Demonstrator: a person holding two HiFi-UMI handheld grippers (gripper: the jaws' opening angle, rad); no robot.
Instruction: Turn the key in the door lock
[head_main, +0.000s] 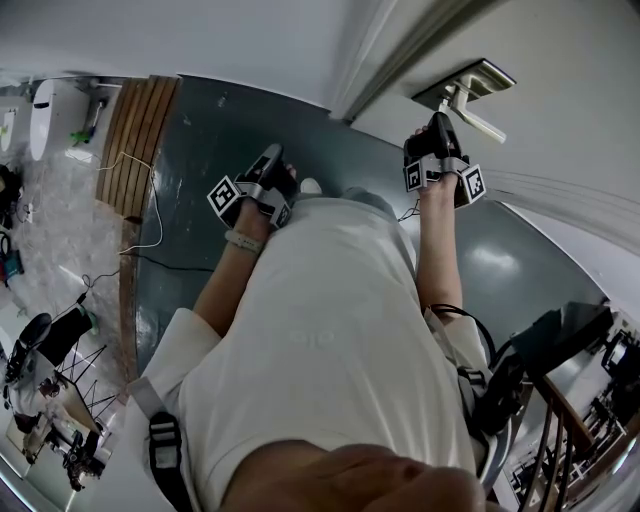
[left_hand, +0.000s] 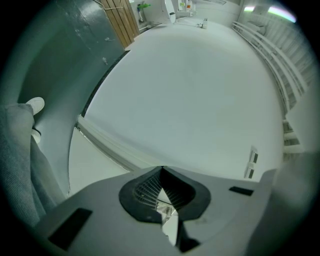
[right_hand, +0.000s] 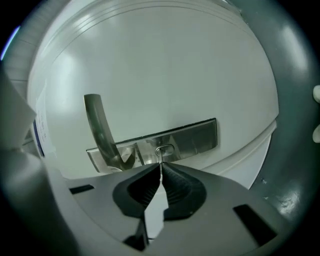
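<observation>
Left gripper: jaws together at the tips, nothing between them. It faces a bare white wall, well apart from the lock.

Right gripper: jaws pinched on the key, which stands edge-on in the metal lock plate on the door. The lever handle is just left of the key.

The long silver metal lock plate is shiny and smooth, like the curved silver metal handle and the thin silver metal key. The white painted door looks smooth and matt. The dark green floor shines a little.
</observation>
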